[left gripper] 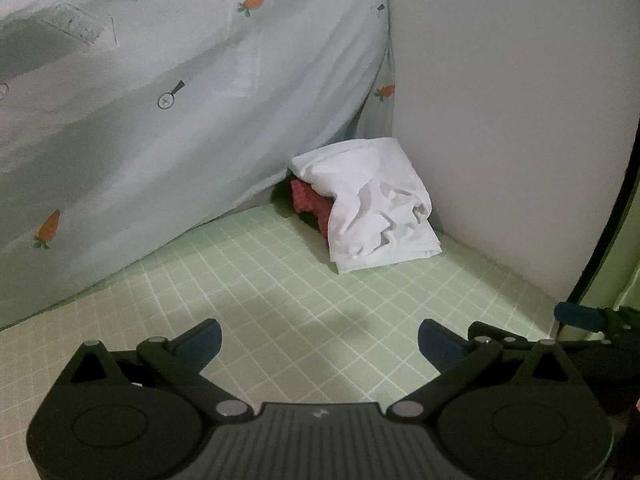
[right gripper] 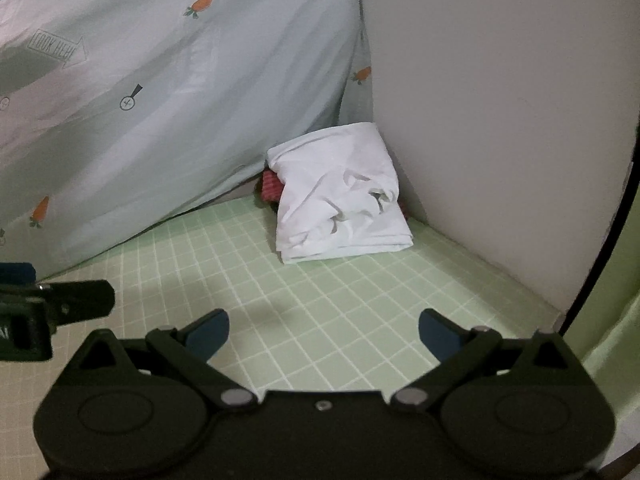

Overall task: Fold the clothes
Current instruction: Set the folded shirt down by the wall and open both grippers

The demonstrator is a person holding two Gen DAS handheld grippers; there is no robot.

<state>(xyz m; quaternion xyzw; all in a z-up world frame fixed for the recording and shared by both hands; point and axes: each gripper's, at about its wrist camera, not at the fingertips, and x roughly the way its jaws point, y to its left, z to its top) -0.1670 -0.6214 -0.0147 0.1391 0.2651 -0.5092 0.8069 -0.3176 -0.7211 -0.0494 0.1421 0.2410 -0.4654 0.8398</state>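
Judging by the folded white garment stacked on a red cloth in the wall corner, folding looks nearly finished, with the left gripper and right gripper both spread apart and empty, well short of that pile.

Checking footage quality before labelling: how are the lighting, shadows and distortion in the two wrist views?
Left wrist view: dim, soft light; a faint shadow on the green checked sheet ahead of the open left gripper; fisheye bends the wall edge, corners black. Right wrist view: equally dim and slightly soft; the white garment is brightest, without glare; similar shadow before the open right gripper.
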